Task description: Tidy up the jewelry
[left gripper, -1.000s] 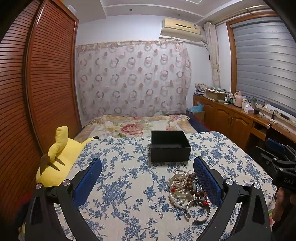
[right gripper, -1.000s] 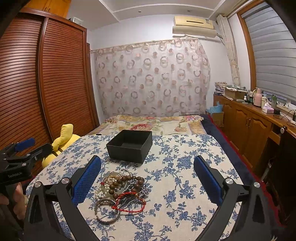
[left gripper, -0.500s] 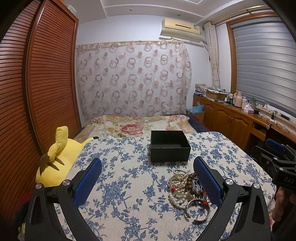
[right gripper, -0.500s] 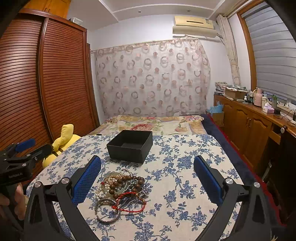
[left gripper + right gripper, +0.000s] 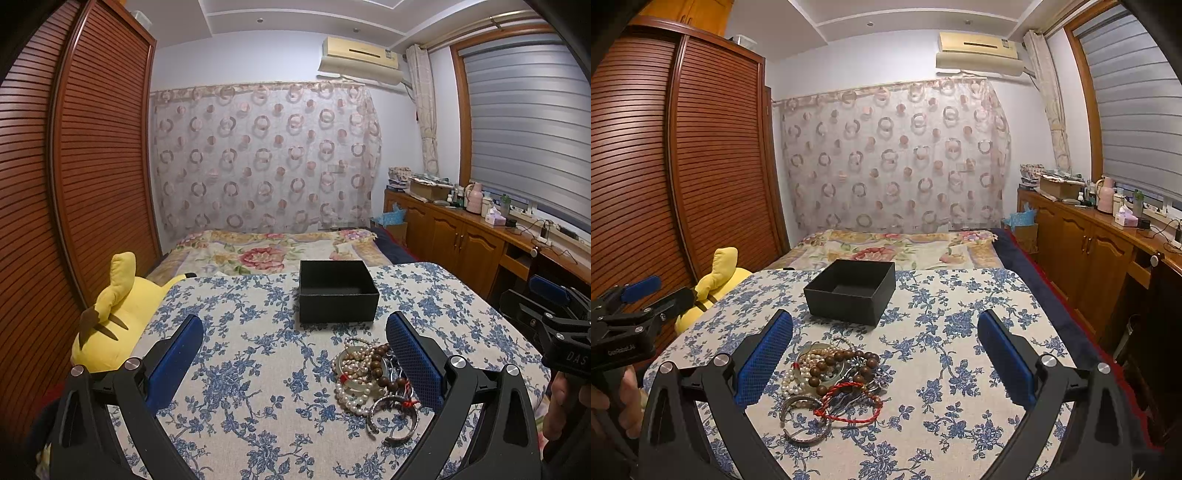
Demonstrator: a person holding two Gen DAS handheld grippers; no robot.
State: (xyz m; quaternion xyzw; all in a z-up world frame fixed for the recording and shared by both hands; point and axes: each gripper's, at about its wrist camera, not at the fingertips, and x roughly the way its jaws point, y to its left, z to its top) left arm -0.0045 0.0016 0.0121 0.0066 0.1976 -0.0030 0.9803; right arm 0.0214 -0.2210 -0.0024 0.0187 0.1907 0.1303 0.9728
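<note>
Jewelry pile on tablecloth | black box empty | fingers apart

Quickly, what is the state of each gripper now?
Left gripper: open, holding nothing.
Right gripper: open, holding nothing.

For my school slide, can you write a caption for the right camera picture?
Open right gripper hovers above a jewelry pile near an empty black box.

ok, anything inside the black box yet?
The black box looks empty: the right wrist view shows bare dark floor. Its near wall hides the front strip of that floor. The jewelry pile lies on the tablecloth in front of it.
</note>
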